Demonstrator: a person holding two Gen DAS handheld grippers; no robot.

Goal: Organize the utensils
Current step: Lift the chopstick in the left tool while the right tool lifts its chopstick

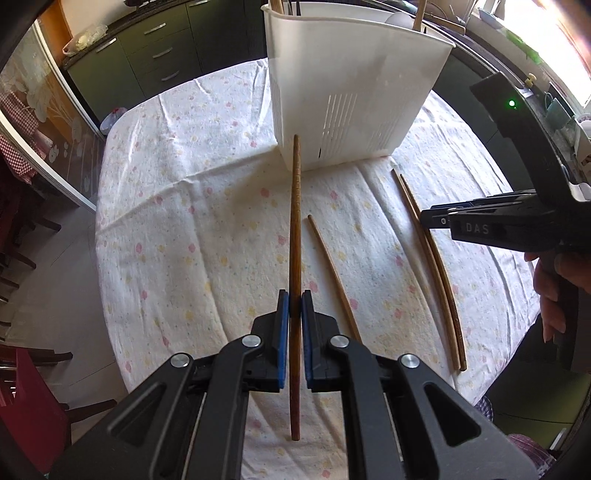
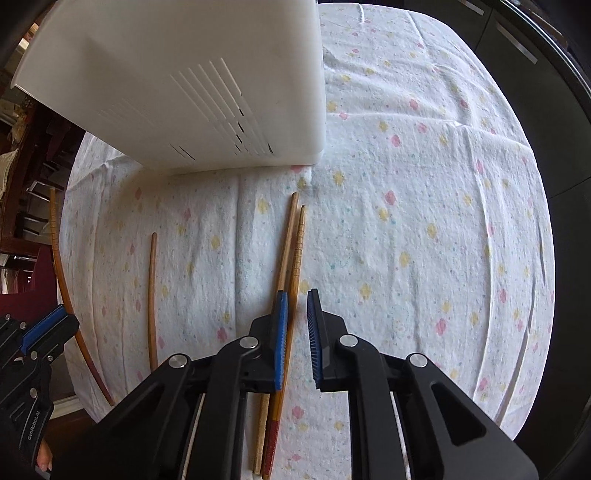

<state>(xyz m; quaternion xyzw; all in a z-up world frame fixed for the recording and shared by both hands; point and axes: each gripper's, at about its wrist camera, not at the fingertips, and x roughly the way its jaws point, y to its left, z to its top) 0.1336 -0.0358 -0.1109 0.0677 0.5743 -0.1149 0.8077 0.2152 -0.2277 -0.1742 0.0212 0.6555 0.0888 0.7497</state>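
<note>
My left gripper (image 1: 294, 301) is shut on a dark wooden chopstick (image 1: 295, 229) and holds it above the table, pointing at the white slotted utensil holder (image 1: 343, 99). A single chopstick (image 1: 332, 273) lies on the cloth just to its right, and a pair of chopsticks (image 1: 432, 266) lies further right. My right gripper (image 2: 297, 306) is open, hovering just above that pair (image 2: 291, 251), with nothing between its pads. The holder (image 2: 207, 85) stands close ahead on the left. The held chopstick (image 2: 62, 280) and the left gripper (image 2: 40, 332) show at the left edge.
The table wears a white flowered cloth (image 1: 177, 229). Several utensils stand inside the holder (image 1: 417, 14). Green cabinets (image 1: 155, 55) are behind, a glass door (image 1: 40, 122) and dark chairs at left, a red chair (image 1: 26, 402) near the lower left.
</note>
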